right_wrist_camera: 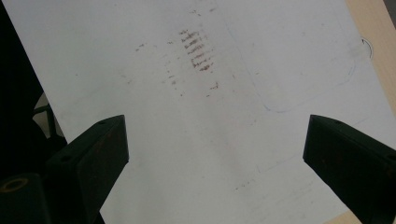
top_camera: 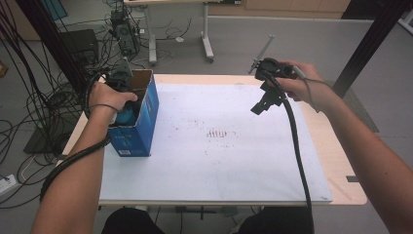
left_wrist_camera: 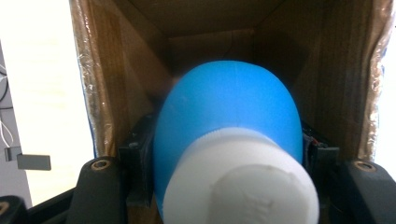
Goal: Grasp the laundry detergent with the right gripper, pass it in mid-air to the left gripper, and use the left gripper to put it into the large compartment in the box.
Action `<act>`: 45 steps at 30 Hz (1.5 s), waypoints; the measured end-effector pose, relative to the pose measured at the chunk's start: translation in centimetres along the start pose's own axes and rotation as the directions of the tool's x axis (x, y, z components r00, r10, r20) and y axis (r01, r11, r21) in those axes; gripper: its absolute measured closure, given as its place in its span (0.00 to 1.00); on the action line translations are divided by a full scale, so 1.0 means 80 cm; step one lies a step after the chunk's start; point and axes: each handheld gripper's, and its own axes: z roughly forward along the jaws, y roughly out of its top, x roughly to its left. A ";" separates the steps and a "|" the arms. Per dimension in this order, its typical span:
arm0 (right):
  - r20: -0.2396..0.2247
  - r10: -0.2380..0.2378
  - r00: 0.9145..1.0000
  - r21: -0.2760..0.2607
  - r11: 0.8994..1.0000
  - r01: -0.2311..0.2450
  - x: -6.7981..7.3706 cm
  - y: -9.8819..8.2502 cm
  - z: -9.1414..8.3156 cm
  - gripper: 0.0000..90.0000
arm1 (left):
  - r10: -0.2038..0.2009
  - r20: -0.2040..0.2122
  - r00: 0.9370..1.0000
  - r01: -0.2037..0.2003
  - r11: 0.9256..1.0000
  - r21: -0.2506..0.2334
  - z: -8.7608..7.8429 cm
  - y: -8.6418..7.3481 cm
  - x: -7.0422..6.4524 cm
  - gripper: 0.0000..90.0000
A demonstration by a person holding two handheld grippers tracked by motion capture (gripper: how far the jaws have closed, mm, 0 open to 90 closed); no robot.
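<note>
The left gripper (left_wrist_camera: 219, 186) is reaching down into the open top of a blue cardboard box (top_camera: 141, 124) that is standing at the left edge of the table (top_camera: 336, 161). Its jaws are pinching a blue bottle with a white cap (left_wrist_camera: 229, 135) by the body, one jaw on each side, and the bottle is sitting inside the box between the brown inner walls. The left hand (top_camera: 109, 97) is resting over the box's opening. The right gripper (top_camera: 265, 100) is hovering above the far right part of the white sheet (top_camera: 219, 165), well apart from the box, with its jaws spread wide and holding nothing. Faint brown smudges (right_wrist_camera: 198, 51) are marking the middle of the sheet.
</note>
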 end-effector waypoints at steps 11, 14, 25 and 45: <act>-0.003 0.003 1.000 -0.002 1.000 -0.003 -0.001 0.000 0.001 0.07 | -0.009 0.002 1.000 0.009 1.000 0.002 0.000 0.000 0.002 0.41; -0.002 0.002 1.000 -0.001 1.000 -0.002 -0.001 -0.001 0.001 0.07 | -0.008 0.001 1.000 0.008 1.000 0.000 0.000 0.000 0.001 0.41; 0.002 -0.002 1.000 -0.003 1.000 0.002 -0.001 0.000 0.000 0.07 | -0.013 0.001 1.000 0.013 1.000 -0.003 0.000 0.000 0.002 0.41; 0.000 -0.004 1.000 -0.004 1.000 0.004 -0.004 0.000 0.003 0.07 | -0.018 -0.002 1.000 0.018 1.000 -0.002 0.001 0.002 0.001 0.41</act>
